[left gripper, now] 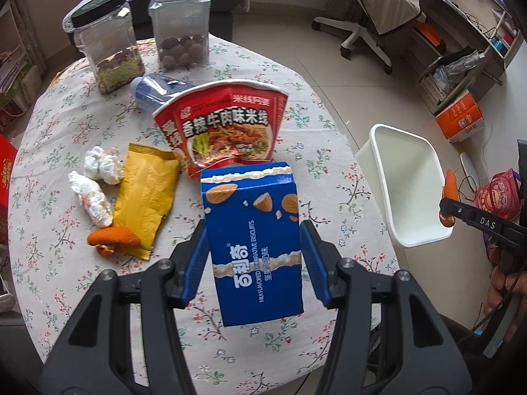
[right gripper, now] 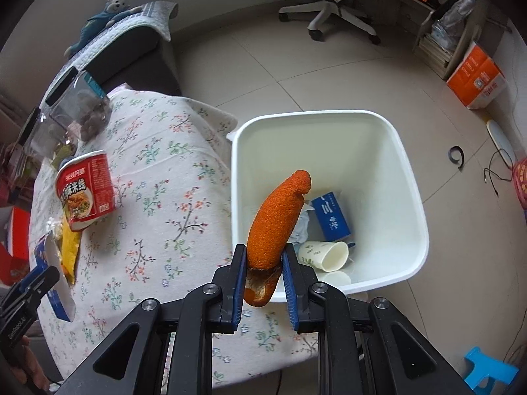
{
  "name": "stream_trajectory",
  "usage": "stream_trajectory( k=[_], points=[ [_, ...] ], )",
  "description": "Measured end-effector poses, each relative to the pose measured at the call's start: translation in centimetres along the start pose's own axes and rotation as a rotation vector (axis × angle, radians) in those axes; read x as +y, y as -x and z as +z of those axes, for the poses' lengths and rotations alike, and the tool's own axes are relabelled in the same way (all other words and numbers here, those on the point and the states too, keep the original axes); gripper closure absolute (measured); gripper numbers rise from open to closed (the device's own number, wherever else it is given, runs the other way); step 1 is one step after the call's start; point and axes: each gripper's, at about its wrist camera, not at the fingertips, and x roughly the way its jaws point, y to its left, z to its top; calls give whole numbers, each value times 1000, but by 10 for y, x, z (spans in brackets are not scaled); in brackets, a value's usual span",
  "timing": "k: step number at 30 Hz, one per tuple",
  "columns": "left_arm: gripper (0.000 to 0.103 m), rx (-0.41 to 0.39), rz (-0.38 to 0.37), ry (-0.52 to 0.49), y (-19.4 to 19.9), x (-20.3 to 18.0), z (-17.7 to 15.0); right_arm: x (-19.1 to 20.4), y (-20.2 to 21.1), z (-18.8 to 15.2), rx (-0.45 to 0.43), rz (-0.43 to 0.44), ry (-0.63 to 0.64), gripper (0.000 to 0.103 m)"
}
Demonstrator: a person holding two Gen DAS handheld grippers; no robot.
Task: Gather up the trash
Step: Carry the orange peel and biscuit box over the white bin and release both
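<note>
Right wrist: white bin (right gripper: 408, 197) holds blue carton (right gripper: 331, 220) and paper cup (right gripper: 324, 255).

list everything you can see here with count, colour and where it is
biscuit box: 1, blue, clamped in the left gripper over the table
orange peel: 1, orange, clamped in the right gripper over the bin
second orange peel: 1, orange, on the table by the sachet
sachet: 1, yellow, on the table
crumpled tissues: 2, white, left of the sachet
noodle cup: 1, red, lying on its side on the table
plastic bottle: 1, clear bluish, behind the noodle cup
jars: 2, clear with black lids, far edge of the table
table: 1, floral cloth
bin: 1, white, on the floor beside the table, holding a paper cup and a blue carton
office chair: 1, white base, background
left gripper: 1, black with blue pads
right gripper: 1, black with blue pads
</note>
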Motion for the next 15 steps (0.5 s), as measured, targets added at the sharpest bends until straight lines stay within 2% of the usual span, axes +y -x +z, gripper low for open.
stream_trajectory(
  k=[5,10,12,15],
  points=[
    [47,9,-40,-19,-11,-31,3,-37,3,3,-14,-20,-66,80],
    [47,28,-80,-58,-22,-66,6,-69,8,6,-24,-11,-149,69],
    [47,33,-88,-76,-26,-79,6,-77,13,5,-31,-11,-155,68],
    [47,33,-87,-108,-30,-97,6,-86,22,1,-43,-6,-151,60]
  ],
)
